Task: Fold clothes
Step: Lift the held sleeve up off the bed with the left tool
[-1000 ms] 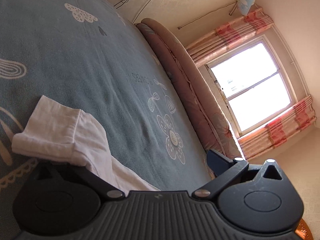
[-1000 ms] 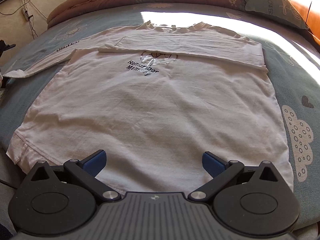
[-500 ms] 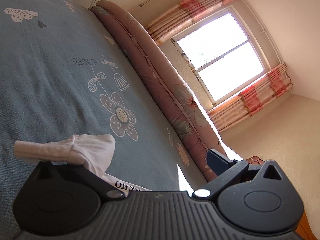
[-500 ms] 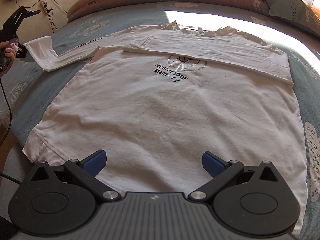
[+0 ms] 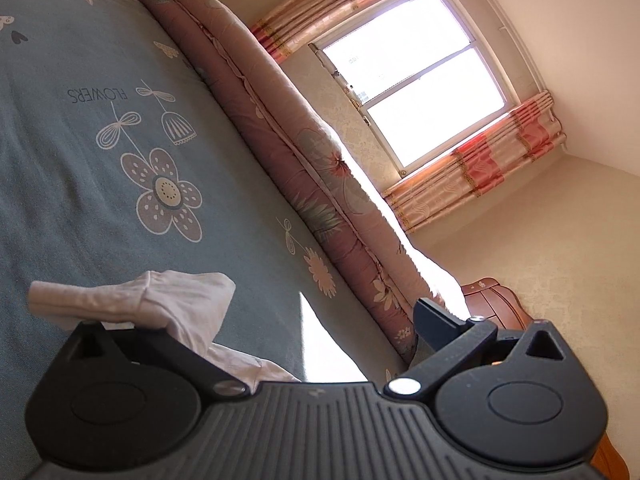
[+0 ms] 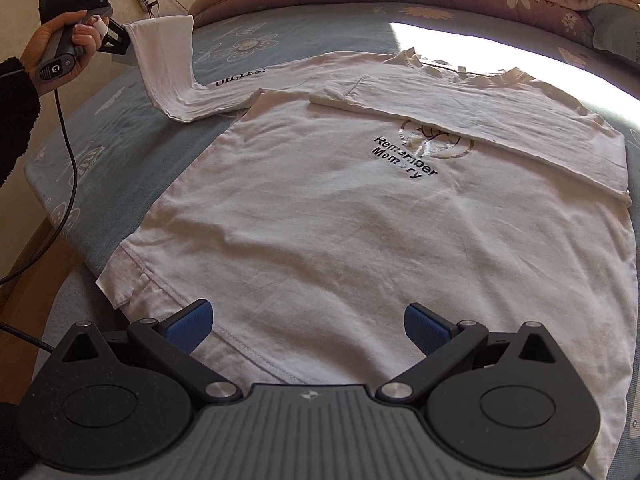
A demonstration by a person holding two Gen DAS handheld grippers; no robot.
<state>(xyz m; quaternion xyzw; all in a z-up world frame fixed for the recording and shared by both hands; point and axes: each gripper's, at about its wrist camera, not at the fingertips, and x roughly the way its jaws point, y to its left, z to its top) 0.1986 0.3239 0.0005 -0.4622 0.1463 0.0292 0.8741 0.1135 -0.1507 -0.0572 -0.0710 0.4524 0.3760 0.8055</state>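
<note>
A white long-sleeved shirt (image 6: 360, 232) lies spread, print up, across a blue-grey flowered bedspread (image 5: 100, 120), filling the middle of the right wrist view. One sleeve (image 6: 472, 116) is already folded flat across the chest, just above the print. The other sleeve (image 6: 168, 60), at upper left of that frame, has risen over the last second: a second ago its cuff lay on the bed, and now it hangs lifted from the left gripper (image 6: 116, 38), which a hand (image 6: 60, 52) holds up at the frame's upper left corner. The cuff (image 5: 132, 296) bunches at lower left of the left wrist view against one finger; the other finger stands apart, so whether the jaws actually pinch the cloth cannot be told. The lift suggests this sleeve is being carried in to match the first. The right gripper (image 6: 308, 326) hovers over the hem (image 6: 256, 352) at bottom centre, blue pads spread wide, holding nothing. No containers are in sight.
</note>
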